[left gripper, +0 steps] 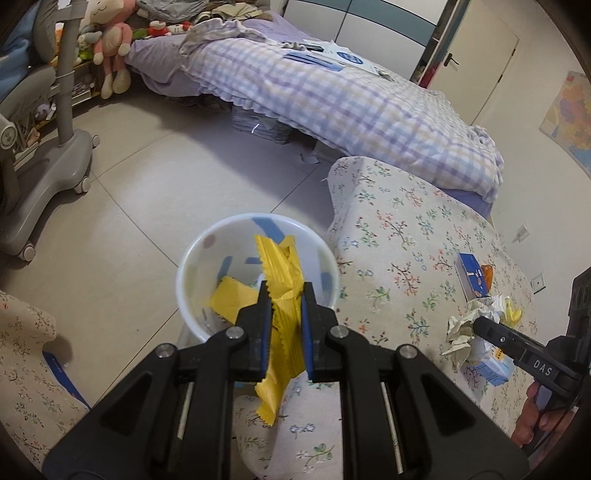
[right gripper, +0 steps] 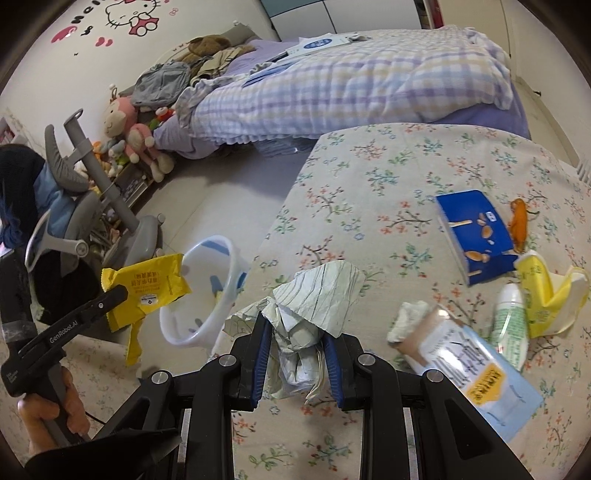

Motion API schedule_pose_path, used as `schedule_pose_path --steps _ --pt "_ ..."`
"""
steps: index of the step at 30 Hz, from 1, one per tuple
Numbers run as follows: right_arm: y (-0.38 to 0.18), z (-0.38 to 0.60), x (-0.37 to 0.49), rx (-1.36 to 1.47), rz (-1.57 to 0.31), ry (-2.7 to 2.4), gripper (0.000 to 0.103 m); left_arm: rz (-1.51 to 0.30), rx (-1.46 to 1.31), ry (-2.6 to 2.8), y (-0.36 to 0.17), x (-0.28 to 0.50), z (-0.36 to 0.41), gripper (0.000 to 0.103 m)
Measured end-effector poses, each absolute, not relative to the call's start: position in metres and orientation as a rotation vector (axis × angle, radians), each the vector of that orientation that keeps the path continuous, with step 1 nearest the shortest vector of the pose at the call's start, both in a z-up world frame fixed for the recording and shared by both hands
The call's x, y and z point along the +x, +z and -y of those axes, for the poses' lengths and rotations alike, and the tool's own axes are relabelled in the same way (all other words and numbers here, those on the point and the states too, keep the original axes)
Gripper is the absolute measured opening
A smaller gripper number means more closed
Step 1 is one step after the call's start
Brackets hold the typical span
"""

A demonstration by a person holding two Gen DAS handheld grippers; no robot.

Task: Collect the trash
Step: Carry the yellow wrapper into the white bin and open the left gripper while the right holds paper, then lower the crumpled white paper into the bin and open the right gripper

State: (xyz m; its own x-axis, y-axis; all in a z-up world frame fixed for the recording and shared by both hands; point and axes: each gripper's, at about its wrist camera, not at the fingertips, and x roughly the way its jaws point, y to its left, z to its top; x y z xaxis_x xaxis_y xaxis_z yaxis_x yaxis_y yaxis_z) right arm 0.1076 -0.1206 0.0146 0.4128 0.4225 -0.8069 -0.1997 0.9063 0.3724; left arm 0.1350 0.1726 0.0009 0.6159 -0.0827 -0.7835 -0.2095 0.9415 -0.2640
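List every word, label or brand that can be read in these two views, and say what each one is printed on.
"DAS" on the right gripper's finger, seen from the left wrist.
"GenRobot.AI" on the left gripper's finger, seen from the right wrist.
Pink wall lettering beside the cartoon cat: cut off, unreadable.
Yellow wrapper: small print, too small to read.
Light blue packet, blue box and green-white tube: print blurred, unreadable.

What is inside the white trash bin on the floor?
Inside the white trash bin lies one flat yellow wrapper. The yellow packet held by the left gripper covers the middle and right of the bin, so anything below it cannot be seen.
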Motion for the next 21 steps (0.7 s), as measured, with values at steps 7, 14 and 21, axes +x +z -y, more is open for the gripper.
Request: schedule_pose_path --steps 7,14,21 --pt "0.005 0.089 0.112 0.216 -1.092 0.433 0.028 -0.938 -0.342 0.127 -0.005 0.133 -0.186 0.040" --pt "0.002 0.063 0.118 0.204 -1.081 0.468 0.028 -0.938 -0.290 0.219 -0.006 0.124 -0.203 0.080" --pt "-0.005 0.032 0.129 0.196 -1.058 0.499 0.028 -0.997 -0.242 0.340 -0.019 0.117 -0.224 0.084"
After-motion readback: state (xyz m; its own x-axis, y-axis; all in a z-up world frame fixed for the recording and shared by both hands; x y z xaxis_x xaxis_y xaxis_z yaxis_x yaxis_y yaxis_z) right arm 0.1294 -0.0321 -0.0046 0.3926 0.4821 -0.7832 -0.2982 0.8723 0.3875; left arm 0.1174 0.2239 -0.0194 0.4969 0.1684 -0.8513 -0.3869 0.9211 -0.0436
